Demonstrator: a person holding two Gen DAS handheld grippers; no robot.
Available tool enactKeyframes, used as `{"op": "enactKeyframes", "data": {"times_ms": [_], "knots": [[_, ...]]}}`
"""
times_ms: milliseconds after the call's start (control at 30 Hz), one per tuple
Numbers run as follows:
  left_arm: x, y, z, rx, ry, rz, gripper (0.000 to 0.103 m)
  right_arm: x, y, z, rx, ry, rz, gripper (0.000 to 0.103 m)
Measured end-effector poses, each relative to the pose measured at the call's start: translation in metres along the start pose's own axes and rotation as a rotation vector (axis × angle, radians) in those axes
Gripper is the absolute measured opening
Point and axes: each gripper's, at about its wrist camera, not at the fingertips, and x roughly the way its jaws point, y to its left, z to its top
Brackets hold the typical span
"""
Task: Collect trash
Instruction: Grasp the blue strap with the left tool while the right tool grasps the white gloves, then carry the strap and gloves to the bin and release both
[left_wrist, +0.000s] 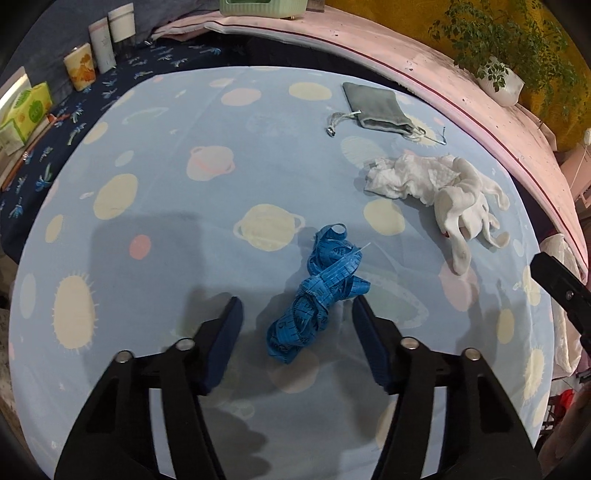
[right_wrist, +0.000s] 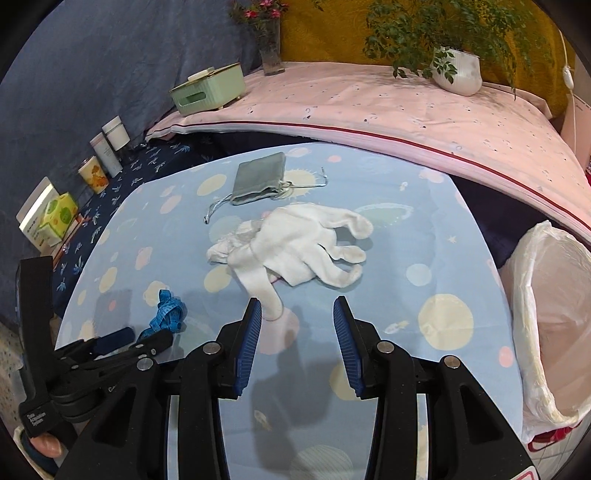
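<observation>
**Two grabs that could slip**

The left gripper (left_wrist: 297, 314) is held low over the blue space-print cloth (left_wrist: 166, 206). Its jaws are about half open, and nothing is pinched yet. The blue tape measure (left_wrist: 317, 291) lies in a loose bundle between the two pads (left_wrist: 229, 339), a bit nearer the right pad, and no pad is seen pressing on it. One end of the bundle reaches out past the tips.

The right gripper (right_wrist: 297, 321) is also partly open and empty. The white glove (right_wrist: 295, 247) lies just ahead of its tips, with the cuff end right beside the left pad. A crumpled white tissue (right_wrist: 225, 251) is tucked against the glove on the far left side. The bin with the white bag (right_wrist: 554, 321) is off to the right of the right jaws, well apart from the left ones.

Several things could go wrong. If the left jaws are shut here, only a few loops may be caught, so the tape could unroll and trail down. If the right jaws are shut too early, only the cuff edge may be nipped, and the glove could slide out. The tissue could be left behind or dragged along. The cloth could be pinched and pulled up too. The grey drawstring pouch (right_wrist: 258, 177), far ahead of the jaws, may be missed.
</observation>
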Motion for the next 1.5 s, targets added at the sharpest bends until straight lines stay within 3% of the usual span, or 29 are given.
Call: {"op": "enactKeyframes", "data": {"times_ms": [33,100,133,600,800,867,933,967,1133,1300,1500], "knots": [[0.001,-0.001,0.001,0.002,0.003,-0.017,0.036,0.002,0.002,0.002,-0.004,0.000,0.002,0.040],[0.002,-0.002,0.004,0.004,0.010,-0.042,0.022,0.005,0.006,0.004,-0.010,-0.002,0.004,0.040],[0.001,-0.002,0.005,0.003,0.008,-0.046,0.021,0.007,0.007,0.006,-0.011,-0.002,0.007,0.040],[-0.016,-0.019,0.035,-0.004,-0.041,-0.088,0.019,0.041,0.023,0.039,0.025,-0.017,0.036,0.040],[-0.017,-0.027,0.041,-0.003,-0.048,-0.095,0.019,0.065,0.016,0.043,0.056,0.023,0.021,0.040],[-0.017,-0.029,0.040,-0.002,-0.046,-0.098,0.019,0.073,0.011,0.039,0.068,0.047,0.026,0.033],[-0.017,-0.031,0.038,0.003,-0.044,-0.097,0.019,0.078,0.005,0.032,0.077,0.075,0.037,0.010],[-0.017,-0.031,0.036,0.004,-0.042,-0.097,0.019,0.079,0.004,0.029,0.079,0.084,0.039,0.006],[-0.018,-0.035,0.028,0.005,-0.033,-0.099,0.019,0.066,-0.005,0.014,0.082,0.082,0.047,0.005],[-0.027,-0.042,0.022,0.005,-0.038,-0.112,0.019,0.040,-0.006,0.010,0.036,0.040,0.034,0.004],[-0.042,-0.059,0.018,0.030,-0.060,-0.125,0.019,0.006,-0.018,0.010,0.066,-0.013,0.042,0.004]]}}
